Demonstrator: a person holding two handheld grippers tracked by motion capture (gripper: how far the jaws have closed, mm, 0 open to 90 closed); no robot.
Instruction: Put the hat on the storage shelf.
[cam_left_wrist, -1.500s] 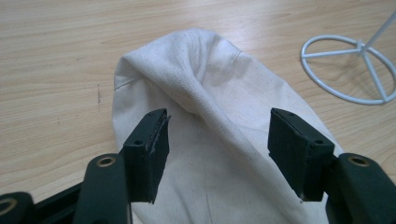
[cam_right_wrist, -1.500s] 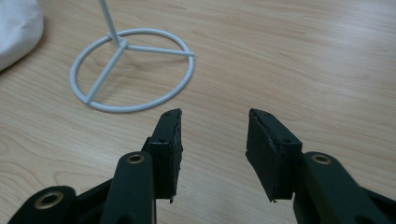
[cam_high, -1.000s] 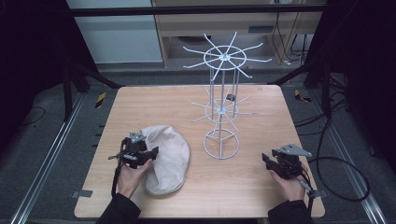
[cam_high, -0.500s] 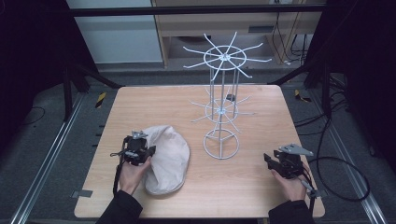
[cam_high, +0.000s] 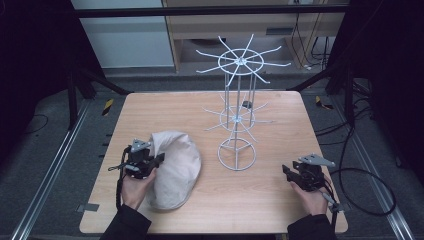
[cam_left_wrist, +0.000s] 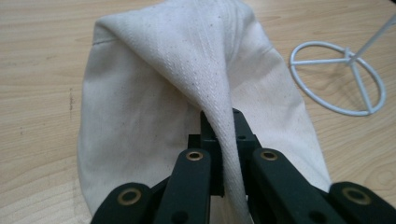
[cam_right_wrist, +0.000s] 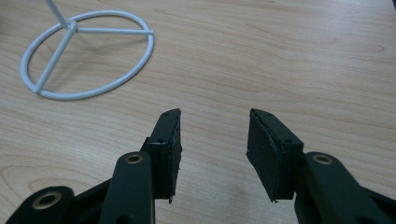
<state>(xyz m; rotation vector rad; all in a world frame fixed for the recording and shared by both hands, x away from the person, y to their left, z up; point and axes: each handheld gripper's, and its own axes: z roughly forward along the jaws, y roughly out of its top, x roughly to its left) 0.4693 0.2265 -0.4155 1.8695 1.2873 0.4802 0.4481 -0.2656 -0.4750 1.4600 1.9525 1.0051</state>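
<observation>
Left tongs (cam_left_wrist: 223, 140) clamped, right tongs (cam_right_wrist: 214, 140) agape

A light wooden table (cam_high: 165, 107) is seen carrying two things. A white wire rack (cam_high: 237, 117) is stood on its ring base near the middle, and a cream cloth cap (cam_high: 175, 170) is laid just left of that base, apparently with one fold raised off the wood.
</observation>
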